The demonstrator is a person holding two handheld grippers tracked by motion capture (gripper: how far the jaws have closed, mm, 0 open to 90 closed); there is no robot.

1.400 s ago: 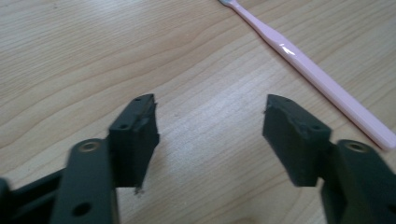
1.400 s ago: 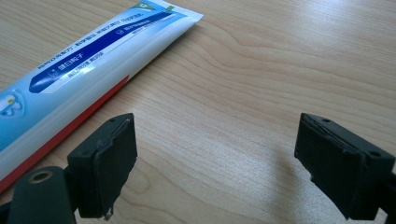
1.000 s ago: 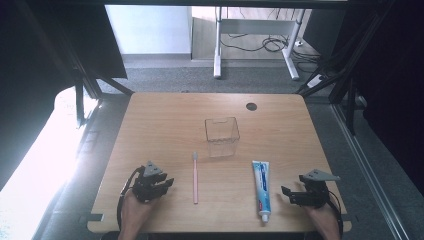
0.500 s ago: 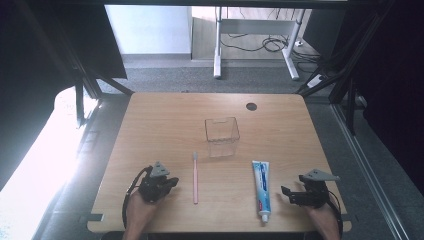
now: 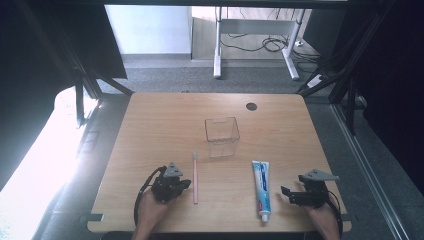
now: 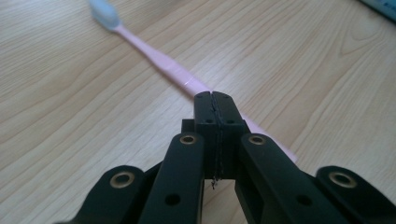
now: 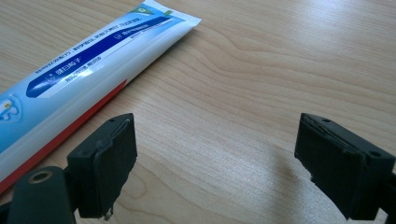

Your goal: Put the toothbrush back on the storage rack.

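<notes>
A pink toothbrush (image 5: 195,177) with a pale blue head lies lengthwise on the wooden table (image 5: 160,125), left of centre. My left gripper (image 5: 187,183) is just left of its handle, pointing right at it. In the left gripper view the left gripper (image 6: 215,95) has its jaws pressed flat together, and the toothbrush (image 6: 159,56) runs across on the table just behind the tips, with nothing between them. A blue and white toothpaste tube (image 5: 261,187) lies right of centre. My right gripper (image 5: 285,192) rests to its right, open and empty (image 7: 215,140), the tube (image 7: 88,65) off to its left.
A clear plastic box (image 5: 221,134) stands open-topped at the middle of the table, beyond the toothbrush and tube. A round cable hole (image 5: 251,106) sits near the far edge. Bare wood lies between the toothbrush and the tube. Dark frame posts flank the table.
My left hand has slid to the right, up to the toothbrush handle. The right hand, the toothpaste and the box have stayed where they were.
</notes>
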